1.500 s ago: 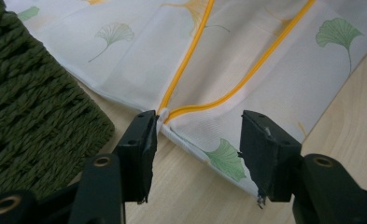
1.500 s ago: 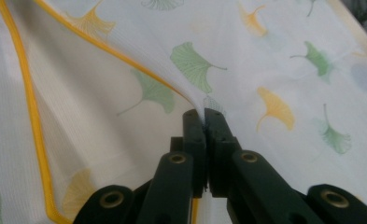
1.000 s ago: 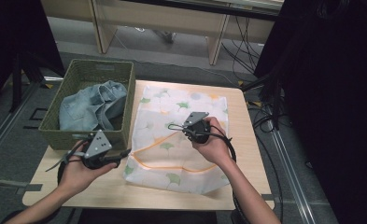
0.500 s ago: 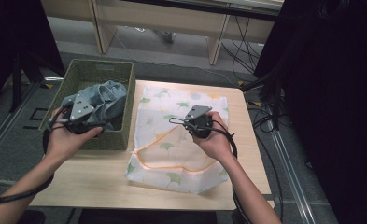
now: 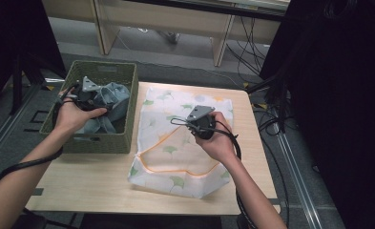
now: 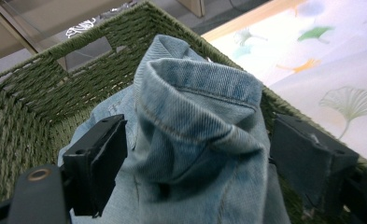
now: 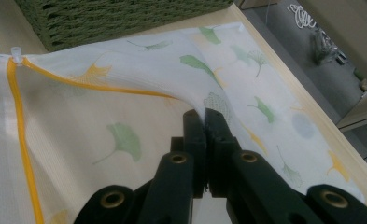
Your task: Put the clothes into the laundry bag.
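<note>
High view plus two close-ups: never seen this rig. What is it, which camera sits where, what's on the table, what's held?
No robot: a person holds a two-jaw gripper in each hand. The high view looks down from above the table. Each close-up comes from a camera riding on one gripper, looking along its black jaws. On the table are a green woven basket holding denim clothing, and a white mesh laundry bag with leaf prints. The left gripper has just been opening and straddles the denim, pads apart. The right gripper is shut on a fold of the bag.

No lettering, label, brand or number can be read anywhere; the mesh bag (image 5: 185, 138) carries only printed ginkgo leaves, no words; the denim (image 6: 195, 121) and woven basket (image 5: 104, 71) bear no legible tag.
</note>
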`<state>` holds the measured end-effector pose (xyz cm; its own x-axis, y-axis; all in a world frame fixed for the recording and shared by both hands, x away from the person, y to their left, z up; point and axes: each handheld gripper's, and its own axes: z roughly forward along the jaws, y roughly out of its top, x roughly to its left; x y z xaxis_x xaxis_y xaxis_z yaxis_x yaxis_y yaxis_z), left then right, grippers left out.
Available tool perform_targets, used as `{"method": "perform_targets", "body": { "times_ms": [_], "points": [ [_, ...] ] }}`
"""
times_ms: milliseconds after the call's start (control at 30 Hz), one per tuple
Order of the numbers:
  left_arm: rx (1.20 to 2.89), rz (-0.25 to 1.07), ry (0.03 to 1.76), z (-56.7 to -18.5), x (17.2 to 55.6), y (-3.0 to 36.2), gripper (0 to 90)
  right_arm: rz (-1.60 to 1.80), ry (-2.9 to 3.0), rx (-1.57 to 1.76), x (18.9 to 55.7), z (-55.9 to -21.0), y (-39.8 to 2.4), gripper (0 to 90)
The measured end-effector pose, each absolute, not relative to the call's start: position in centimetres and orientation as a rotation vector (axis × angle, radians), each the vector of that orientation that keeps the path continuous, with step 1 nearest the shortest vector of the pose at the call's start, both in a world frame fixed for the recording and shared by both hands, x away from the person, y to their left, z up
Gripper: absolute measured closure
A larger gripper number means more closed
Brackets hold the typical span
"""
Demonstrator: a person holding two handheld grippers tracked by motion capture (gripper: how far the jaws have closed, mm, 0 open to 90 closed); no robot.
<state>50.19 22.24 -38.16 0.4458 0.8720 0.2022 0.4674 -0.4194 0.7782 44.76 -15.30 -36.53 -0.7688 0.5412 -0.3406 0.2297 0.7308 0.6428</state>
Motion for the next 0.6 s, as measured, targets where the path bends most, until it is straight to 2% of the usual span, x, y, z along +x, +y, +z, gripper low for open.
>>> {"method": "perform_targets", "body": {
  "times_ms": [167,400,500,600],
  "points": [
    [2.175,0.815,1.141,-39.6,51.9,21.7,15.8,0.8,2.416,0.587,44.8,-36.6,-15.4,89.9],
    [2.283,0.724,1.264,-41.7,54.0,21.4,15.5,0.802,2.419,0.592,44.8,-36.6,-15.5,90.0],
    [2.343,0.716,1.294,-42.5,54.7,21.2,18.5,0.799,2.422,0.595,44.9,-36.7,-15.5,89.9],
    [2.381,0.706,1.315,-43.1,55.2,21.3,25.9,0.796,2.425,0.583,44.9,-36.8,-15.5,89.9]
  ]
}}
